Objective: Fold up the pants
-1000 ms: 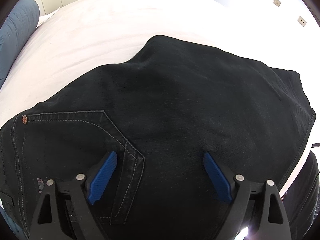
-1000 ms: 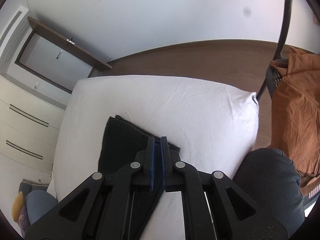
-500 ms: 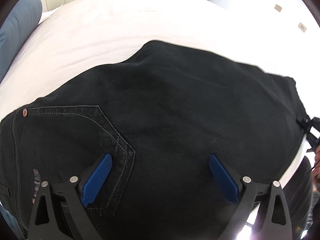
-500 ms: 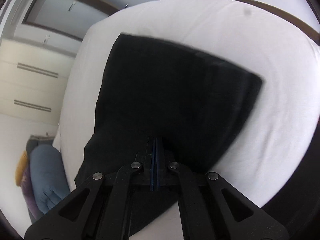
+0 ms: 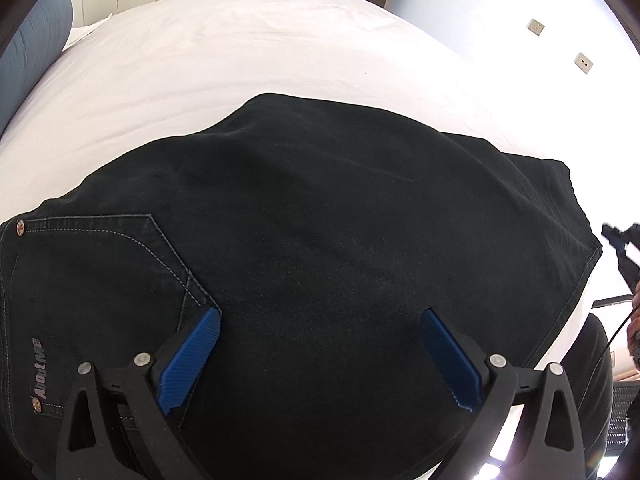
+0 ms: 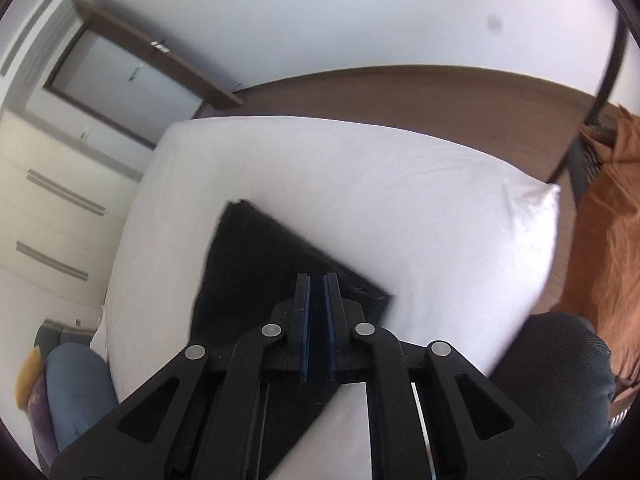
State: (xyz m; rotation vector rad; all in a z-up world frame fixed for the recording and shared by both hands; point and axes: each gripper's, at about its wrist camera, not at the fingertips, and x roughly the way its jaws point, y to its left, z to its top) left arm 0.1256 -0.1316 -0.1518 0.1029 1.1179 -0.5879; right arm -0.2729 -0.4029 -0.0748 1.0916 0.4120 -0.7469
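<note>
Black jeans [image 5: 320,248] lie folded flat on the white bed [image 5: 248,56], back pocket with pale stitching at the left. My left gripper [image 5: 320,320] hovers just above them near the waist end, jaws wide open and empty. In the right wrist view the same jeans [image 6: 264,264] show as a dark folded slab on the bed [image 6: 400,200]. My right gripper [image 6: 316,280] is above their near edge, its blue pads nearly together with a narrow gap and nothing between them. Its tip also shows in the left wrist view [image 5: 618,240], beyond the jeans' right edge.
A blue-grey pillow [image 5: 32,52] lies at the bed's left end. White wardrobes [image 6: 52,200] and a door [image 6: 120,80] stand beyond. A dark chair with orange cloth [image 6: 608,216] stands at the right. The person's dark-clad knee [image 6: 560,380] is at the bed's near edge.
My right gripper dipped close over the jeans half a second ago, then lifted back; its pads have parted slightly. My left gripper stayed open over the jeans and drew back a little.
</note>
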